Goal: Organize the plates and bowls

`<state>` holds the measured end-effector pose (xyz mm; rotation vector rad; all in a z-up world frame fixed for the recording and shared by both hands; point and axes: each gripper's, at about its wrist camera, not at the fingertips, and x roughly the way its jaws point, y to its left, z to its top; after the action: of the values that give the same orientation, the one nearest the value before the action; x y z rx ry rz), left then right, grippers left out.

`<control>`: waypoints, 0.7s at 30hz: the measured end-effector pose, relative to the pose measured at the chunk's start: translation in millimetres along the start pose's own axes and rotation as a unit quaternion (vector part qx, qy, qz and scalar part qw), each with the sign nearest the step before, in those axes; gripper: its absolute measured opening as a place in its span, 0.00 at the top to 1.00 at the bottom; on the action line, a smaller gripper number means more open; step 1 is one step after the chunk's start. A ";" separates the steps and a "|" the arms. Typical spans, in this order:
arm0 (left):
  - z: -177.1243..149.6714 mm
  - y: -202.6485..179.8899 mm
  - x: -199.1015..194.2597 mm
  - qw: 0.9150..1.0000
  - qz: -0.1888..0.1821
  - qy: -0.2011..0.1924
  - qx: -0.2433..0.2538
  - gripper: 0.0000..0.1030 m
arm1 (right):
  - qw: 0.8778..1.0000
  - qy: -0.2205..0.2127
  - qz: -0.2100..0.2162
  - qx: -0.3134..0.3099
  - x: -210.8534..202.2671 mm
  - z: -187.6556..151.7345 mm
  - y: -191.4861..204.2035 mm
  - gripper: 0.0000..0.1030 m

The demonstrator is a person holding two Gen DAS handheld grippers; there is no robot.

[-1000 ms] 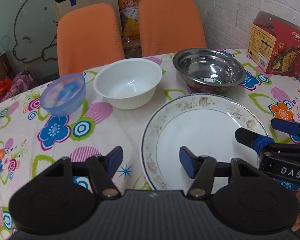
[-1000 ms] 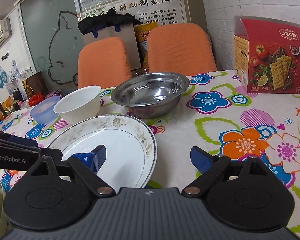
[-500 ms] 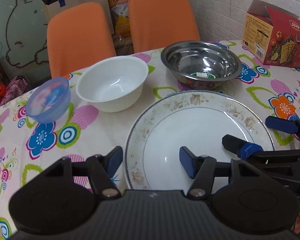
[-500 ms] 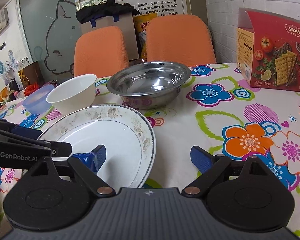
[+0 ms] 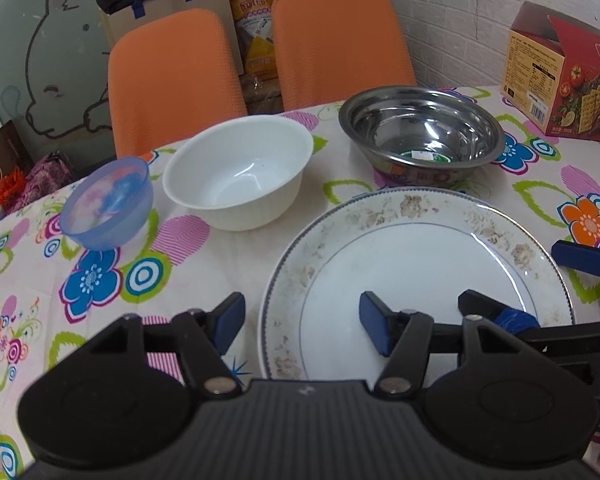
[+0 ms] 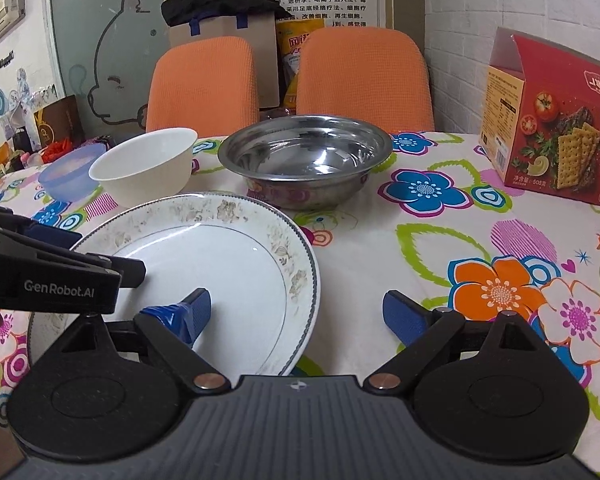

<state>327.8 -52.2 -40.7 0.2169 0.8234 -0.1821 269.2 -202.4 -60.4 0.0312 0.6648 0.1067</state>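
A large white plate with a floral rim (image 5: 416, 256) lies on the flowered tablecloth; it also shows in the right wrist view (image 6: 220, 256). Behind it stand a steel bowl (image 5: 422, 136), a white bowl (image 5: 236, 170) and a small blue plastic bowl (image 5: 108, 204). My left gripper (image 5: 302, 326) is open, straddling the plate's left rim. My right gripper (image 6: 296, 314) is open, straddling the plate's right rim. Neither holds anything.
A red cracker box (image 6: 552, 132) stands at the far right of the table. Two orange chairs (image 5: 340, 44) stand behind the table, with a cardboard box and bags beyond. Bare tablecloth (image 6: 460, 260) lies to the right of the plate.
The left gripper has shifted a little and the view has drawn back slightly. Both grippers stay open over the plate's rims. The dishes have not moved.
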 end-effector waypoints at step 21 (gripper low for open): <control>-2.7 -0.7 -0.6 1.000 0.016 -0.005 -0.016 0.36 | 1.000 -0.001 -0.001 -0.001 0.3 -0.5 0.5 0.21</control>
<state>325.3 -52.1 -42.1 0.1992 0.8114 -0.1409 269.1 -201.9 -60.9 0.0279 0.6633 0.1047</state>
